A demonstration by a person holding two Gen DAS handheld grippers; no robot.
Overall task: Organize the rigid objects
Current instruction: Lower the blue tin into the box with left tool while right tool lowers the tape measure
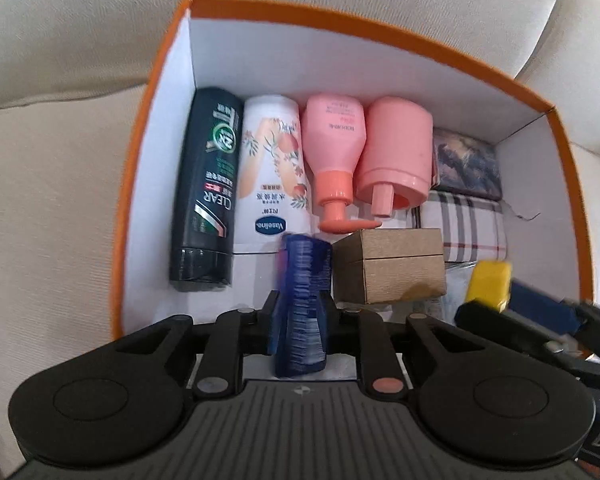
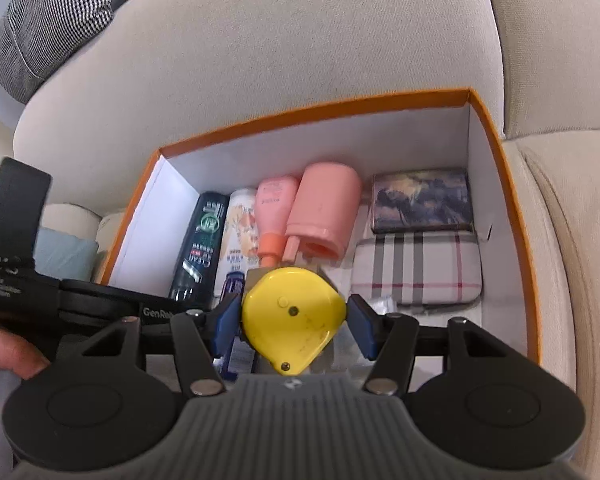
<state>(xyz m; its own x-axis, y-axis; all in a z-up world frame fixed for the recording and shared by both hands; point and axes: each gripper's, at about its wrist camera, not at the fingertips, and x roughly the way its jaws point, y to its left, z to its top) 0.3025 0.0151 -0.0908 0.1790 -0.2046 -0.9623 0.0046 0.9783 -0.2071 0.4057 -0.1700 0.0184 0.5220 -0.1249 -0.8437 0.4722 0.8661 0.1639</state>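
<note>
An orange box (image 1: pixel 162 80) with white walls sits on a beige sofa; it also shows in the right wrist view (image 2: pixel 496 152). My left gripper (image 1: pixel 302 312) is shut on a dark blue tube (image 1: pixel 303 300), held over the box's near side. My right gripper (image 2: pixel 293 326) is shut on a yellow rounded case (image 2: pixel 294 318), held above a brown cardboard box (image 1: pixel 394 266). The yellow case also shows in the left wrist view (image 1: pixel 488 284).
In the box lie a dark green shampoo bottle (image 1: pixel 208 184), a white Vaseline bottle (image 1: pixel 274 172), a pink pump bottle (image 1: pixel 332 152), a pink container (image 1: pixel 396 148), a painted tin (image 2: pixel 420 200) and a plaid pouch (image 2: pixel 416 268). A checked cushion (image 2: pixel 48 24) lies behind the sofa.
</note>
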